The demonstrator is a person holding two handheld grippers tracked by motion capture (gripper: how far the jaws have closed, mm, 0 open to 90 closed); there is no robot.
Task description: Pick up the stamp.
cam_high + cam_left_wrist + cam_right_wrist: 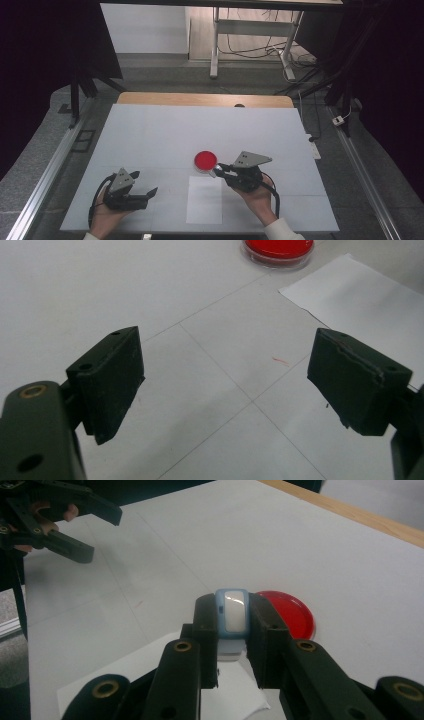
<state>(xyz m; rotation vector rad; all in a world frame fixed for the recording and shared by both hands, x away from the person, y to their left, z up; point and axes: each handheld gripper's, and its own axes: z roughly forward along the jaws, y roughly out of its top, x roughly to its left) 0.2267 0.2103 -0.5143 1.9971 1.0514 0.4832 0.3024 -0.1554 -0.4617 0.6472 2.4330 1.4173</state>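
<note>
- My left gripper [145, 192] sits low at the near left of the white surface [150, 130], my hand wrapped round its body, cable looping behind.
- Its jaws stand wide apart with nothing between them; in the left gripper view I look straight through the gap onto bare surface and its faint seam lines.
- My right gripper [234, 630] is at the near right, grey three-cornered plate on top, pointing left and slightly away from me.
- Its jaws are clamped narrow on a small pale-blue thing with a glossy white face [233, 611]; it stands upright between the pads, its top poking just above them. What it is exactly, I can't tell.
- In the high view that little blue thing [216, 171] is a pale speck at the gripper tips.
- A white sheet of paper [205, 200] lies flat between my two hands, just under and beside the right gripper's tips.
- Just beyond the paper's far edge rests the round red dish [205, 160], flat on the surface, close in front of the held thing but apart from it.
- In the left gripper view the red dish [278, 249] sits at the top edge, the paper's corner [360, 300] just beside it.
- Farther off, the surface runs to a wooden edge [205, 99].
</note>
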